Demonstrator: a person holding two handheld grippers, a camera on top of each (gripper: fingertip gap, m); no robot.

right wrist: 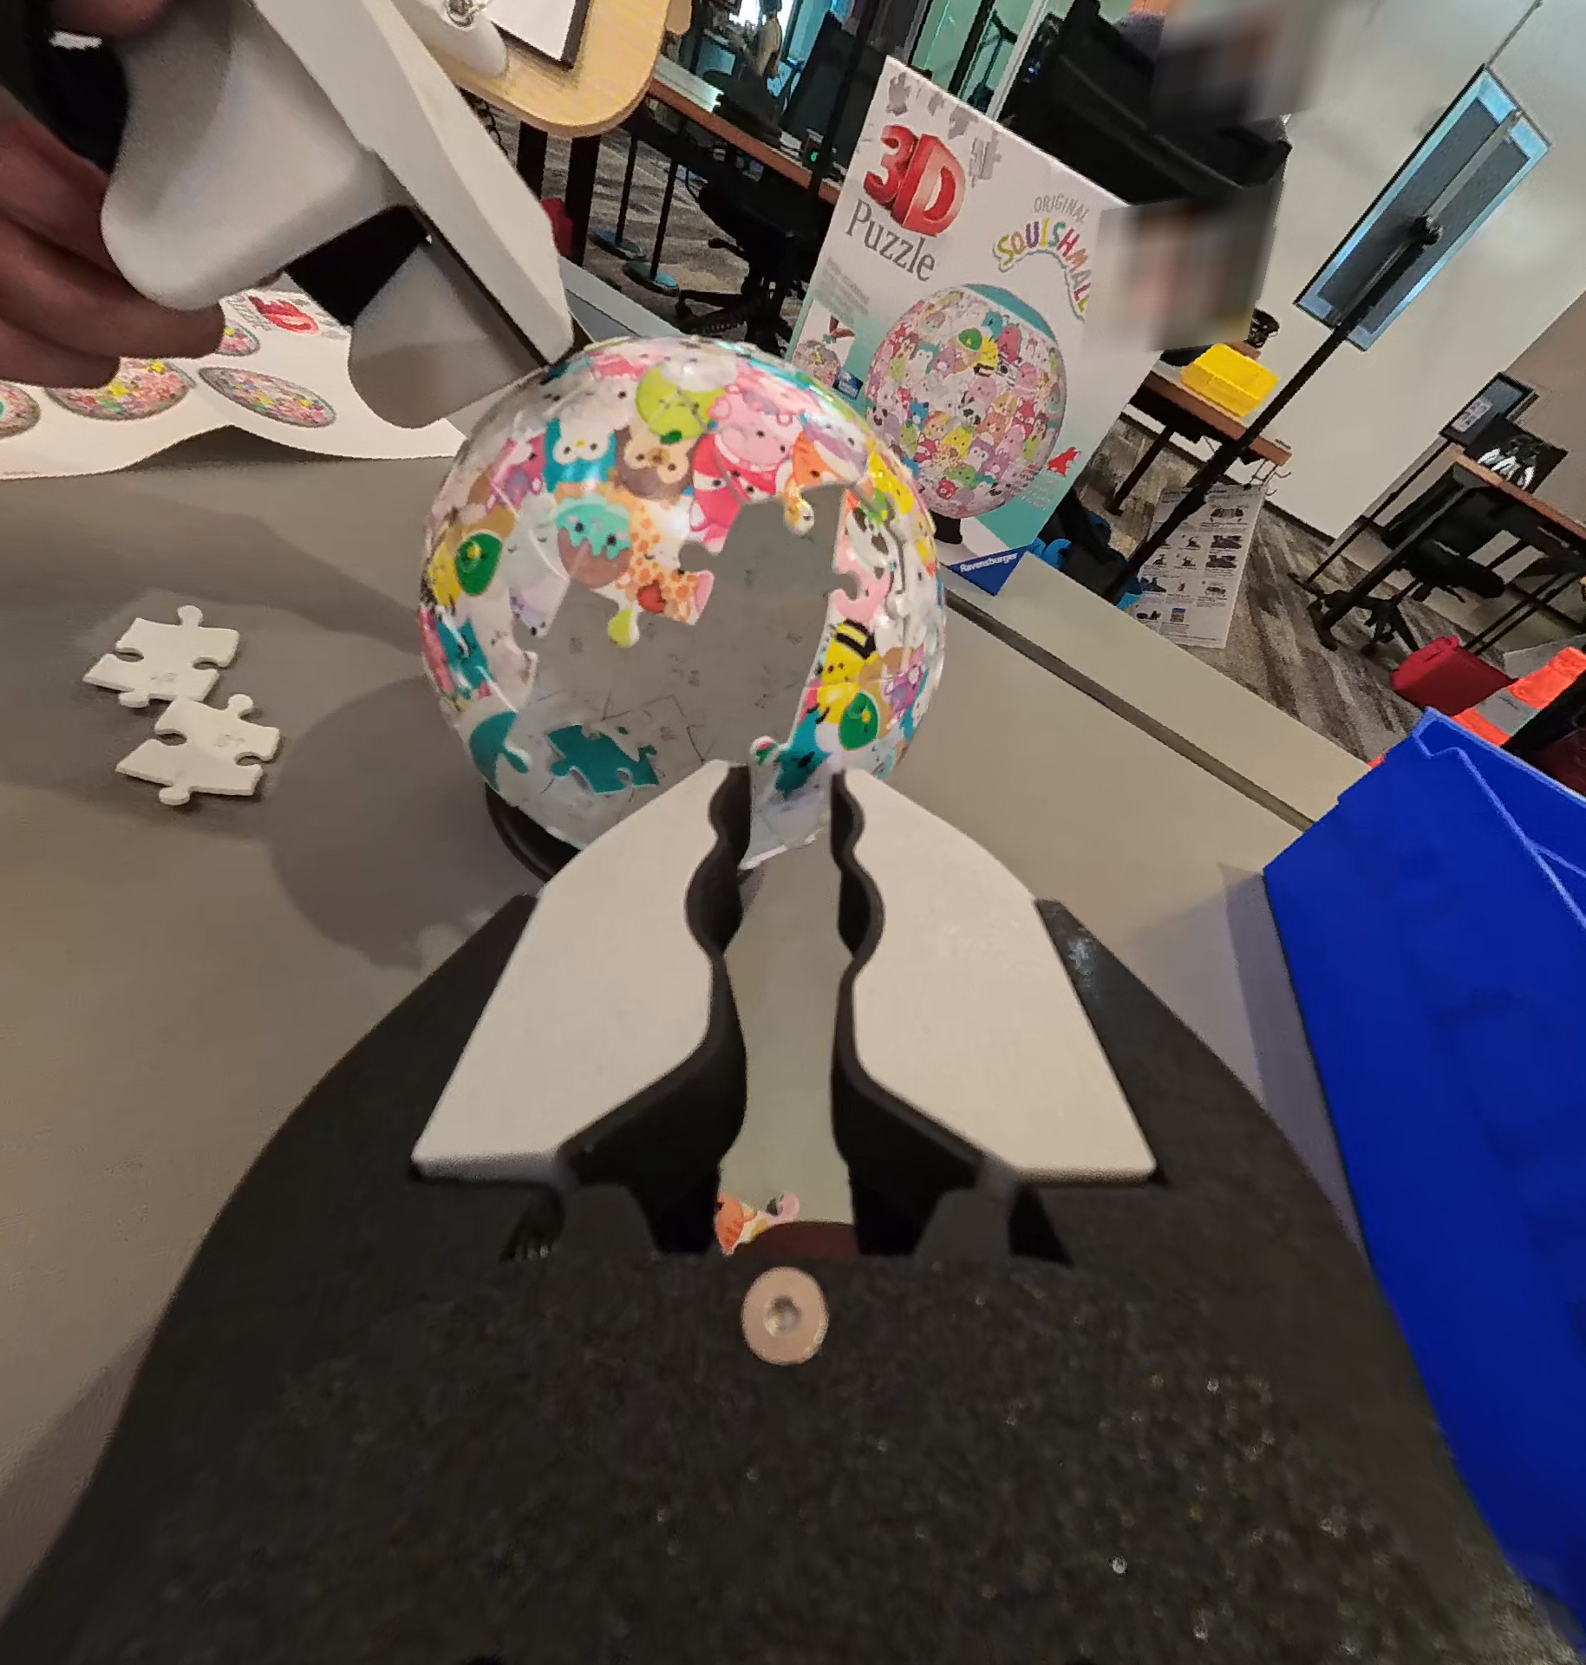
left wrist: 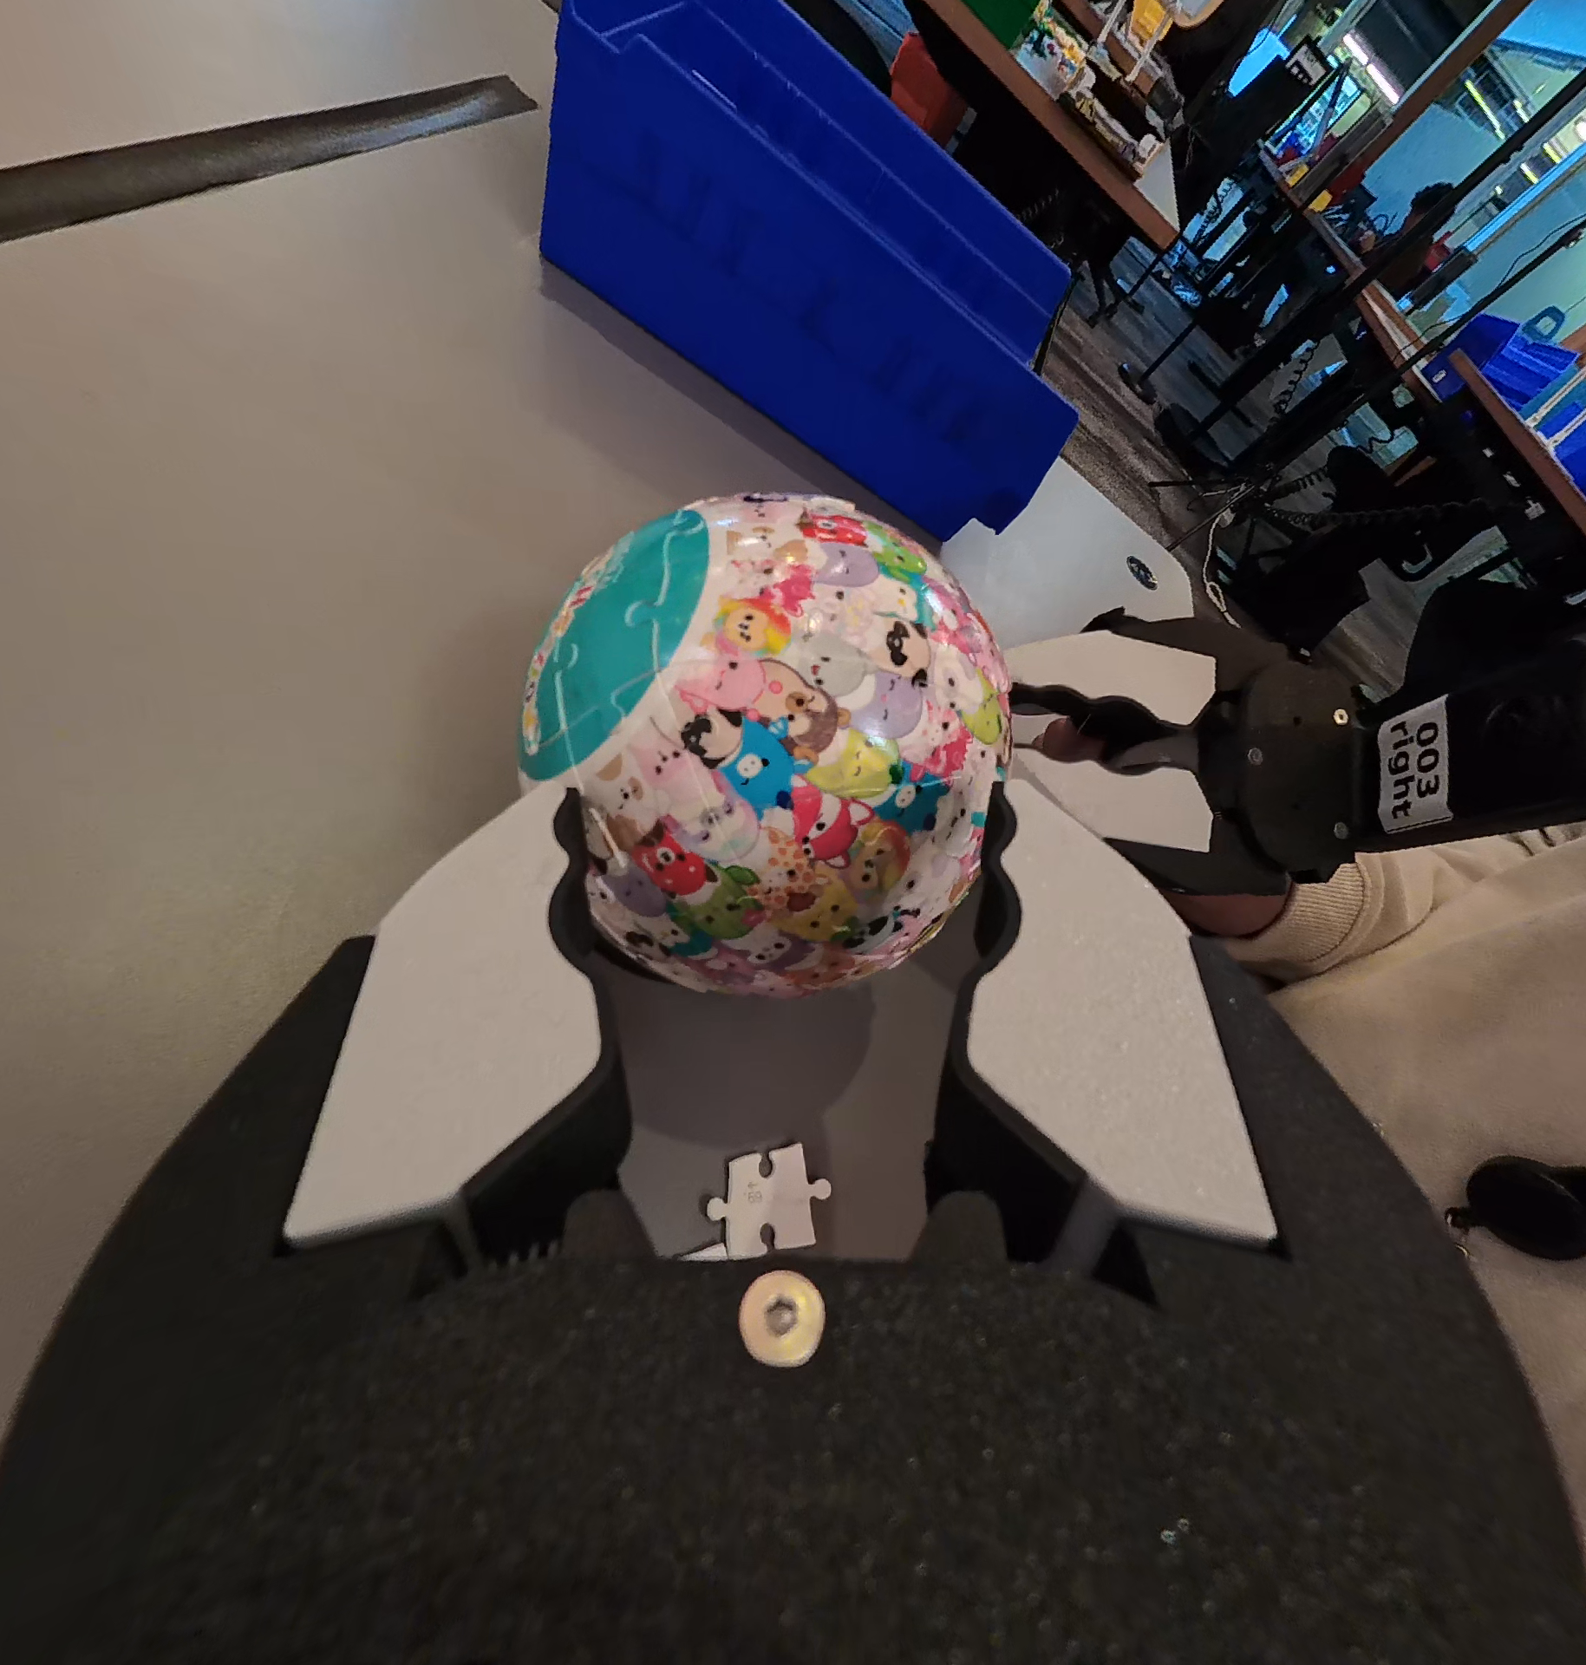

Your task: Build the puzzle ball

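We see a grey worktop point(right wrist: 185, 946). On it, two white puzzle pieces point(right wrist: 181, 703) at nine o'clock, a printed sheet point(right wrist: 185, 423) at ten, a blue bin point(right wrist: 1474, 1081) at three.

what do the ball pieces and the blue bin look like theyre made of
Ball: likely thin curved plastic with a glossy printed face, since highlights glint on it and the shell holds its shape around the open gap. Loose pieces lie blank side up, matte white. Blue bin: looks like moulded plastic, smooth and slightly shiny, with a uniform colour and sharp folded edges.
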